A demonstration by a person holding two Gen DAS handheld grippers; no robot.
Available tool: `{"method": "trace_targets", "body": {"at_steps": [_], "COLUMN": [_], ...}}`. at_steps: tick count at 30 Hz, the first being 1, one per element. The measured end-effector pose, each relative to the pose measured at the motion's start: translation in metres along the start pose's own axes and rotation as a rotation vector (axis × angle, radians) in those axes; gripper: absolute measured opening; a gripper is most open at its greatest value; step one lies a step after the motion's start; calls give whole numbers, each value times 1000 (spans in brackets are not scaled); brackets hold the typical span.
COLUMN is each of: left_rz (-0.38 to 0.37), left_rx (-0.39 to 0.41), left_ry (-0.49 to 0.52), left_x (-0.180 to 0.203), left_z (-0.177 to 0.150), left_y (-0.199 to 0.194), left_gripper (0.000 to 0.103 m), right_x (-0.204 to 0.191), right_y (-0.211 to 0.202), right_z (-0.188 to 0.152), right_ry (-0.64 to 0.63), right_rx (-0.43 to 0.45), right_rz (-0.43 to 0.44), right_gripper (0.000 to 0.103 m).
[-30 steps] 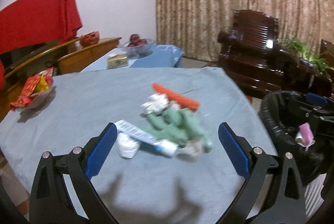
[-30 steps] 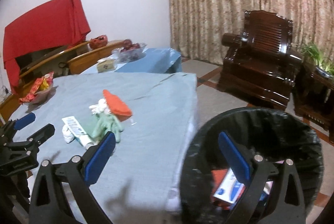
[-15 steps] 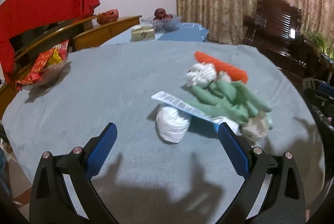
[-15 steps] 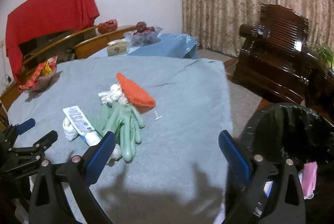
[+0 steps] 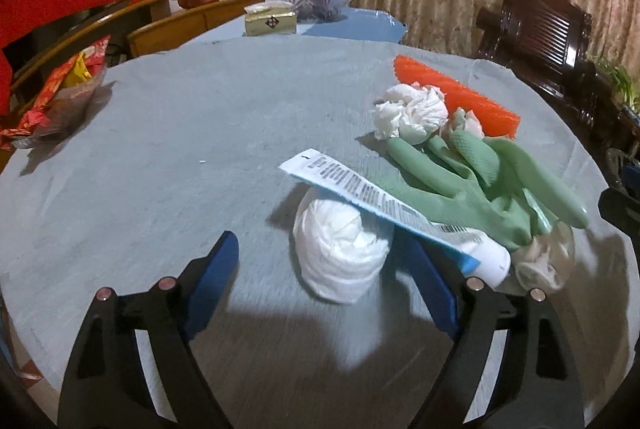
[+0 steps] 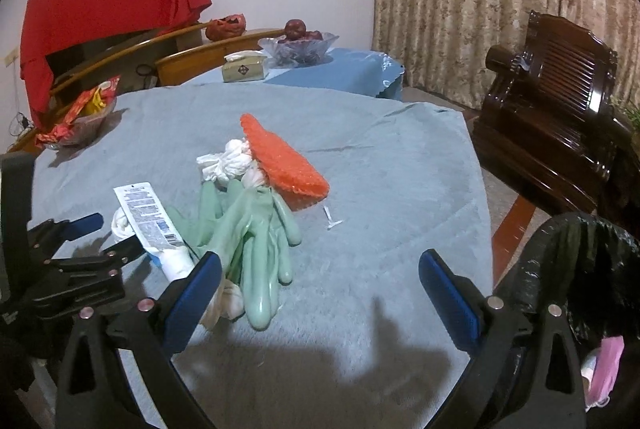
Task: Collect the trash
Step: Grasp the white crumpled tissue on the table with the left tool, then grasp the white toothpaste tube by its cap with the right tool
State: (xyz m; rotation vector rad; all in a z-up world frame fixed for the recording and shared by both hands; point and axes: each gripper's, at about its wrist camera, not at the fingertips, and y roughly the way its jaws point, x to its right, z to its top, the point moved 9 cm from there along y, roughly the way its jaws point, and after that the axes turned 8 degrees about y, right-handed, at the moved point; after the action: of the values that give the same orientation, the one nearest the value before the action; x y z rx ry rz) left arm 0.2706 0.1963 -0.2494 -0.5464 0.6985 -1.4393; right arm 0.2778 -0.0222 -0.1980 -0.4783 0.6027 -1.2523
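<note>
A pile of trash lies on the round table's grey-blue cloth (image 5: 180,133). It holds a white wad of tissue (image 5: 340,253), a white squeeze tube (image 5: 384,205) resting on the wad, green rubber gloves (image 5: 472,181), a second crumpled tissue (image 5: 412,109) and an orange mesh piece (image 5: 456,95). My left gripper (image 5: 324,285) is open, its jaws on either side of the white wad. My right gripper (image 6: 320,293) is open and empty above the cloth, right of the gloves (image 6: 256,237) and tube (image 6: 152,225). The left gripper (image 6: 96,233) also shows in the right wrist view.
A black-lined trash bin (image 6: 580,269) with pink trash stands off the table's right edge. A snack bowl (image 5: 60,97) sits far left. A side table with a tissue box (image 5: 270,19) and fruit bowl (image 6: 298,45) is behind. A dark wooden armchair (image 6: 560,101) is right.
My left gripper has moved forward and down until the white wad sits between its jaws. My right gripper has swung left from over the bin to above the cloth.
</note>
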Motion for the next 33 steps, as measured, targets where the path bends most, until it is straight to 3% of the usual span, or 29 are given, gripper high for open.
{"method": "trace_targets", "body": {"at_steps": [2,4,6,9,16,27,33], "left_rz": [-23,-43,-53,-57,6,66,85], "left_rx": [-27,-41,-36,-27,-8,10,14], "left_ry": [-2,-5,-9,-27,-29,-86,-86], "left_x": [2,3,4,0,-16,-40,-44], "left_z": [-1,-2,-2,-3,-12,-33,-37], "left_y": [7,10,9,5,-18,-61,-62], "left_gripper": [71,53,42,35,33,33,33], "right_x": [0,-3,-6,-13,-32,-95,-112], "right_y": [2,3,3,2,-3,0,14], "right_z": [1,2,2,3,2,-21,-32], "right_ry": [5,3,-2,-8,-26,-116,-144], "right_rx": [-4,-6,-7,-6,-7,-74,-118], "right_rz": [12,25,37,54,93,231,254], "right_gripper": [97,97,97,97,94,65,56]}}
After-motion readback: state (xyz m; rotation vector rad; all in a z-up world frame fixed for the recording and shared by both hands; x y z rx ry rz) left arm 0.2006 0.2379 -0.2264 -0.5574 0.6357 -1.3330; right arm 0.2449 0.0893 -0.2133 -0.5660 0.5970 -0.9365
